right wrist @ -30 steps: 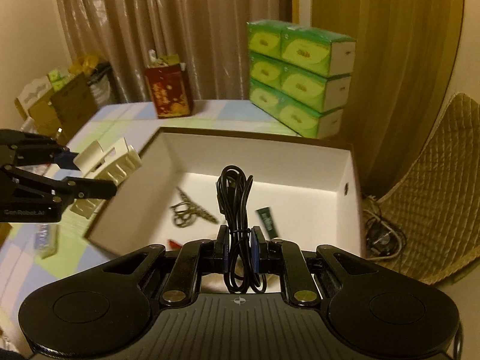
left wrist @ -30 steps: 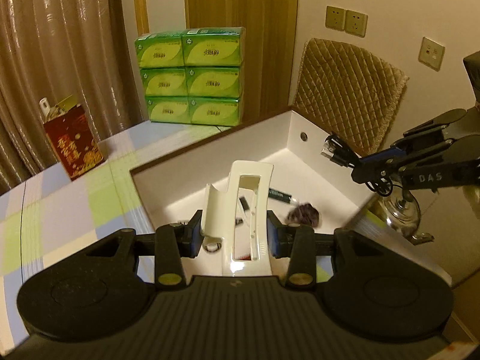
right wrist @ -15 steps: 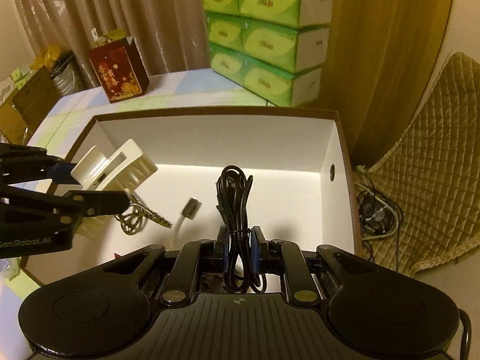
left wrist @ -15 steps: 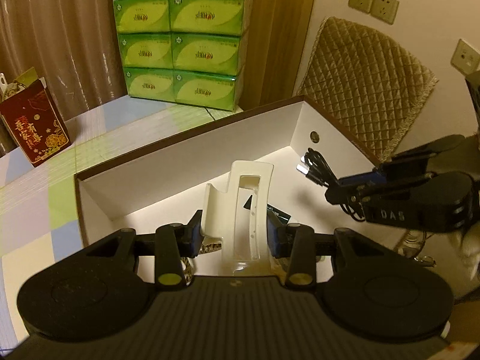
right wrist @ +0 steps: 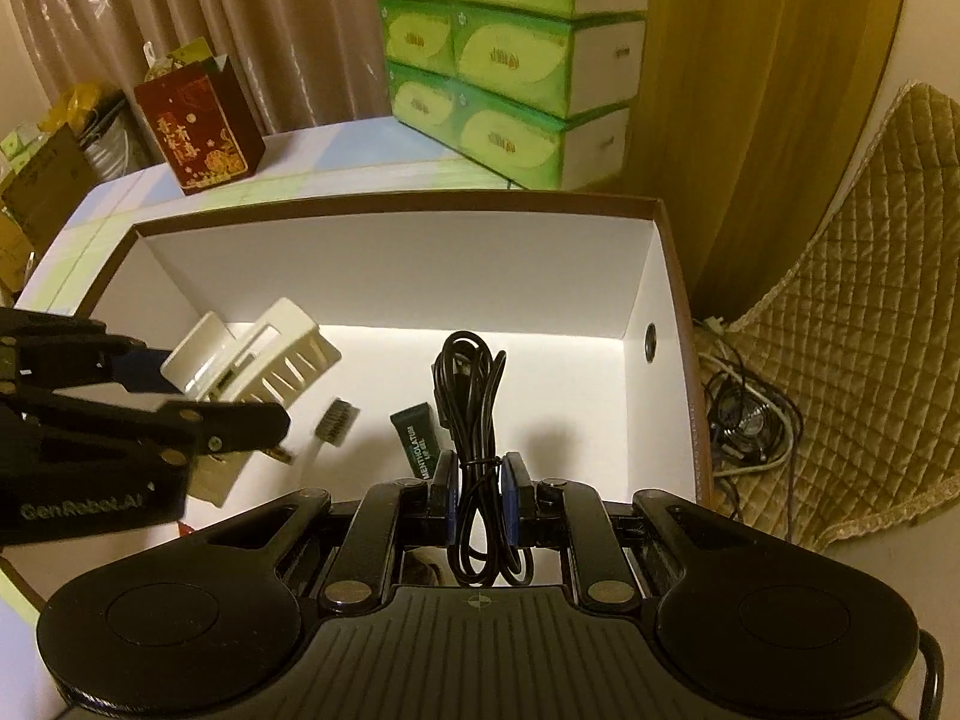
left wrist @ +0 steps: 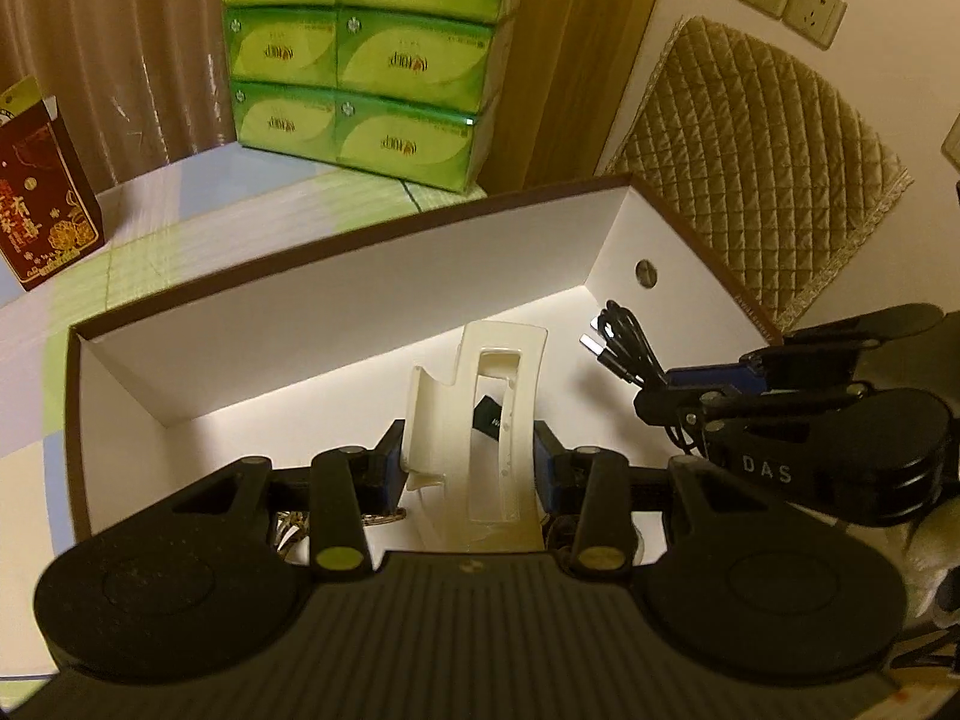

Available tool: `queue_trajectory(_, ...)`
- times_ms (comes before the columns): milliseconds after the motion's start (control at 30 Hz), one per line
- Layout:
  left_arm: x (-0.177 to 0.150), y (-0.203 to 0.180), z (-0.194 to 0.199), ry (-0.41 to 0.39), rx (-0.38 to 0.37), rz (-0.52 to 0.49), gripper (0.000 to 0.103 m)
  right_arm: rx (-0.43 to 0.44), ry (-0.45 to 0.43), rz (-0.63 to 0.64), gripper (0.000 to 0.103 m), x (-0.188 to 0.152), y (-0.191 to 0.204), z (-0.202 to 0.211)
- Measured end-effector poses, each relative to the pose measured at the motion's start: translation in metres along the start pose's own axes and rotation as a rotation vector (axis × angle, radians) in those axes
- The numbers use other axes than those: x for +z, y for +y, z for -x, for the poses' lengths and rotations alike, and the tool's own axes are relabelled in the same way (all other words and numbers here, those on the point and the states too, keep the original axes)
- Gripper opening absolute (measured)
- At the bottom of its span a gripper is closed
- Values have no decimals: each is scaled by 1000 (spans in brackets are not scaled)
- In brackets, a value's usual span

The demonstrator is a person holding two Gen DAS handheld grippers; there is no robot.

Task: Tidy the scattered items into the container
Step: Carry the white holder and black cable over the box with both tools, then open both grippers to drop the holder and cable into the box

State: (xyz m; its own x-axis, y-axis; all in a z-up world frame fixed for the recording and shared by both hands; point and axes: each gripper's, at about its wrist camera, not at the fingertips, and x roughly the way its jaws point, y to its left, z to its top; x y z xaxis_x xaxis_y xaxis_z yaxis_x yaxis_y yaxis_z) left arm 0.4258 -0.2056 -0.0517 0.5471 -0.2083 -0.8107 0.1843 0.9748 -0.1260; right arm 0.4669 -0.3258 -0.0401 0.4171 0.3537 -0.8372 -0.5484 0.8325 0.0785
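I have both grippers over the open white box (right wrist: 384,252) with a load in each. My left gripper (left wrist: 468,462) is clamped on a cream plastic holder (left wrist: 498,414) that hangs above the box floor, and my right gripper (right wrist: 478,495) is pinched tight on a bundled black USB cable (right wrist: 471,396), its loops dangling over the middle. Already lying on the floor are a green lip gel tube (right wrist: 415,441) and a small brush (right wrist: 336,420). The two grippers sit near each other, so I judge the main risk is the holder snagging the cable loops if both are let go together, or the holder tipping against the box wall.
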Motion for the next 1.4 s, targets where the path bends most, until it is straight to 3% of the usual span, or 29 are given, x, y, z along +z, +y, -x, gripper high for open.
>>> queue_trajectory(833, 1, 4, -53, 89, -16, 46, 36, -45, 22, 11, 12, 6, -13, -27)
queue_trajectory(1100, -3, 8, -53, 93, -8, 58, 36, -45, 31, 12, 12, 5, -13, -31)
queue_trajectory(1233, -4, 10, -48, 90, 7, 61, 36, -71, -17, 44, 12, 5, -9, -24)
queue_trajectory(1300, -4, 11, -44, 83, 21, 59, 37, -60, -39, 44, 16, 4, -9, -20)
queue_trajectory(1333, -4, 13, -41, 78, 27, 58, 37, -52, -47, 40, 30, 4, -9, -17)
queue_trajectory(1400, -6, 15, -35, 70, 35, 56, 40, -25, -64, 35, 43, 1, -8, -10)
